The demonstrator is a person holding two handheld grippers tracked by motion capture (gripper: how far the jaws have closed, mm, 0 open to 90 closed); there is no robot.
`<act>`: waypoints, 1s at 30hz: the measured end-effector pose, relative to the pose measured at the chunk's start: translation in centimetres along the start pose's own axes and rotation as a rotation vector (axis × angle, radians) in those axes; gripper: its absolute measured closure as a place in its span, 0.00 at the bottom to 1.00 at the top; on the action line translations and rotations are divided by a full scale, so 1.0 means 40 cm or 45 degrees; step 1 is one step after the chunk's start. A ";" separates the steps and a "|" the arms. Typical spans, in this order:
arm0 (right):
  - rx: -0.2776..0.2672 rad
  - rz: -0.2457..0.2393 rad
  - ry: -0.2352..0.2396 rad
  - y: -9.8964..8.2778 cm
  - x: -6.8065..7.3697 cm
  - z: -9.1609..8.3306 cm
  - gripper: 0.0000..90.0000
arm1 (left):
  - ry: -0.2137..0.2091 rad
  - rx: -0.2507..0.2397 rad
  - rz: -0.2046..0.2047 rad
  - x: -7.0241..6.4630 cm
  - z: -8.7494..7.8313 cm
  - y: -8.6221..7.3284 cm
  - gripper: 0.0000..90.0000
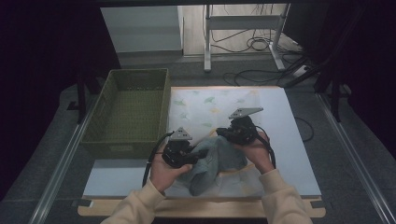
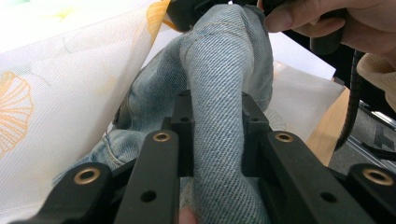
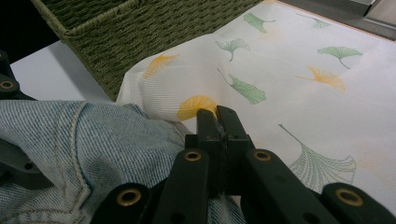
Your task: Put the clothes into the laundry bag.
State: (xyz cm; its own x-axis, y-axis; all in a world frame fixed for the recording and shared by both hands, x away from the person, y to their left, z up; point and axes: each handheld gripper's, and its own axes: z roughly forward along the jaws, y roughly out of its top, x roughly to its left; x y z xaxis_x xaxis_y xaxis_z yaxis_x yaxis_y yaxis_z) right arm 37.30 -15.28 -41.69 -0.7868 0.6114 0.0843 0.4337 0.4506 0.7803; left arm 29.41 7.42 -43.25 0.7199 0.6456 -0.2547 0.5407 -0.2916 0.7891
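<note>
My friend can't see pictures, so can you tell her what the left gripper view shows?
The left gripper has its two black jaws shut on a thick fold of pale blue denim garment, which stretches away to the right gripper in the person's other hand. Underneath lies a white cloth printed with orange leaves.

The high view looks forward and down from above the person's side, taking in the whole tabletop [image 1: 289,140], the green basket [image 1: 128,112] and the floor beyond. The left gripper view sits very close, looking along its black jaws at a fold of denim [image 2: 219,93], with the other hand [image 2: 327,18] just behind. The right gripper view, equally close and low, faces toward the basket [image 3: 140,28] across the leaf-printed cloth [image 3: 299,79]. All three views share the denim and cloth.
</note>
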 end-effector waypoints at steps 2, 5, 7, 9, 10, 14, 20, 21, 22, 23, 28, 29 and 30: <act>-0.002 0.001 0.001 0.000 -0.001 0.000 0.99 | 0.003 -0.010 0.000 -0.001 -0.001 0.002 0.82; -0.009 0.007 0.003 0.002 -0.001 -0.003 0.99 | 0.011 -0.010 0.007 -0.003 -0.001 0.012 0.82; -0.006 0.007 -0.004 0.005 -0.001 -0.005 0.99 | 0.025 0.000 0.017 -0.007 0.006 0.019 0.82; -0.004 0.005 -0.002 0.007 0.000 -0.006 0.99 | 0.026 0.027 0.021 -0.010 0.018 0.021 0.82; -0.005 0.007 0.007 0.007 0.001 -0.007 0.99 | 0.029 0.036 0.020 -0.011 0.025 0.020 0.82; -0.003 -0.005 0.016 0.007 0.009 -0.009 0.99 | 0.040 0.052 0.007 -0.006 0.047 0.014 0.82; -0.014 -0.016 0.023 0.006 0.012 -0.015 0.99 | 0.079 0.064 -0.016 0.010 0.069 0.004 0.82; -0.014 -0.016 0.023 0.006 0.012 -0.015 0.99 | 0.085 0.066 -0.024 0.015 0.072 0.003 0.82; -0.014 -0.012 0.024 0.006 0.014 -0.016 0.99 | 0.090 0.068 -0.034 0.021 0.075 0.002 0.82; -0.017 -0.015 0.027 0.007 0.016 -0.016 0.99 | 0.094 0.070 -0.045 0.026 0.079 0.002 0.82; -0.021 -0.027 0.033 0.008 0.024 -0.016 0.99 | 0.105 0.074 -0.086 0.043 0.094 0.002 0.81; -0.021 -0.023 0.035 0.008 0.024 -0.015 0.99 | 0.107 0.073 -0.090 0.045 0.097 0.003 0.81; -0.023 -0.024 0.039 0.008 0.024 -0.015 0.99 | 0.112 0.073 -0.095 0.047 0.100 0.004 0.81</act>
State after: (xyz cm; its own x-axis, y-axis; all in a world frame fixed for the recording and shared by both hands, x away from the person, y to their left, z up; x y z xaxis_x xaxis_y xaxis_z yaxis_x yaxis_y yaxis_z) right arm 36.41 -14.94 -41.01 -0.8079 0.5826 0.0881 0.4109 0.4499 0.7929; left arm 32.58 5.78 -45.84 0.6372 0.7256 -0.2600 0.6175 -0.2787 0.7356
